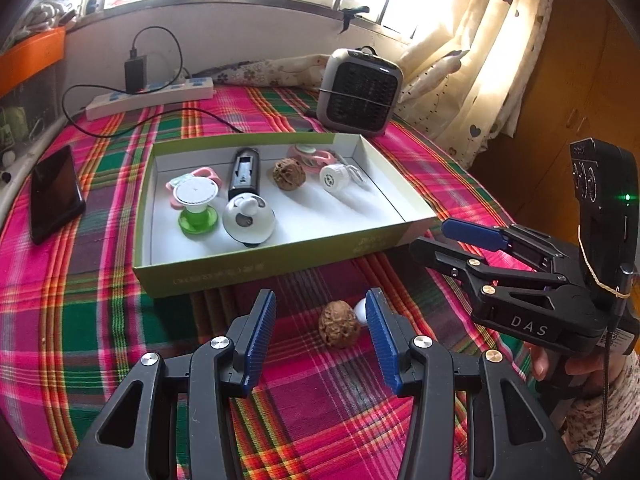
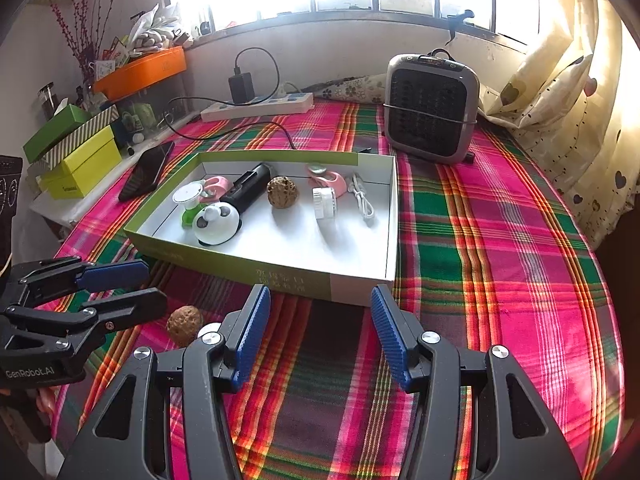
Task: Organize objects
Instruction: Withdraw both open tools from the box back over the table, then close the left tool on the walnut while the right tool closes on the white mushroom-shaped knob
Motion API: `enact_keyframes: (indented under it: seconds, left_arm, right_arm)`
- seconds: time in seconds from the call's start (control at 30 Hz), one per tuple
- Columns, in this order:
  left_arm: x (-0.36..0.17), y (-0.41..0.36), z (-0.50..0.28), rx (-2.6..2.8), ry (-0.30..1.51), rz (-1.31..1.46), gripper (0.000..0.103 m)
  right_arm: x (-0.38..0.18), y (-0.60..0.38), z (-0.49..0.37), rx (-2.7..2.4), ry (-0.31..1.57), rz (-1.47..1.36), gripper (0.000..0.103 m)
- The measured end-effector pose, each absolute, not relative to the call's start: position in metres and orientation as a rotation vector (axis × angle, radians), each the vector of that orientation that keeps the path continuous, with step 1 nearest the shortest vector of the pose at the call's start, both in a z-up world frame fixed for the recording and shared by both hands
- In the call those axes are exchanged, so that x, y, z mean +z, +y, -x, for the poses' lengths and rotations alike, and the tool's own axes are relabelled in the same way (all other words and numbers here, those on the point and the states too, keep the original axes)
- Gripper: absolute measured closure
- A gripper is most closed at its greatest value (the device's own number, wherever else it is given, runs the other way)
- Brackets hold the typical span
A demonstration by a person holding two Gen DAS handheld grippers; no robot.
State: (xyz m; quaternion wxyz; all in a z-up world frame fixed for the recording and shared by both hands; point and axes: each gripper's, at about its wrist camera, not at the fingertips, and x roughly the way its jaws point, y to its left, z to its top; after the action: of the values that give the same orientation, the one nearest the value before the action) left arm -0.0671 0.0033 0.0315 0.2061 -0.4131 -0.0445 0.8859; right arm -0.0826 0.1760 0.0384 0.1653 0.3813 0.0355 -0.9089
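On the plaid cloth (image 1: 100, 320), both hand-held grippers released, a walnut (image 1: 339, 324) lies before the box (image 1: 256, 268).

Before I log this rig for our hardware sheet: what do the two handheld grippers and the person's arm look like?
Both are black plastic linkages with silver and brass bolts and ribbed blue finger pads. The left gripper reads "GenRobot.AI"; the right gripper reads "DAS" and carries a black module with a green light, a rubber band and a black cable. The hand wears a speckled beige sleeve.
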Motion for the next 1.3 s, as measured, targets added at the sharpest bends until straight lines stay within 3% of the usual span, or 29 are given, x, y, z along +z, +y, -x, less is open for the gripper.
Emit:
enact_keyframes:
  seconds: [0.8, 1.0, 1.3]
  left_arm:
    - [0.007, 0.002, 0.079, 2.440, -0.168, 1.212, 0.058]
    - [0.007, -0.001, 0.079, 2.461, -0.147, 1.214, 0.069]
    - [0.005, -0.007, 0.072, 2.461, -0.156, 1.200, 0.070]
  right_arm:
    - [0.029, 0.172, 0.079, -2.557, 0.086, -1.136, 0.049]
    - [0.027, 0.167, 0.077, -2.534, 0.090, -1.147, 0.049]
    - [0.025, 0.157, 0.074, -2.515, 0.103, -1.153, 0.049]
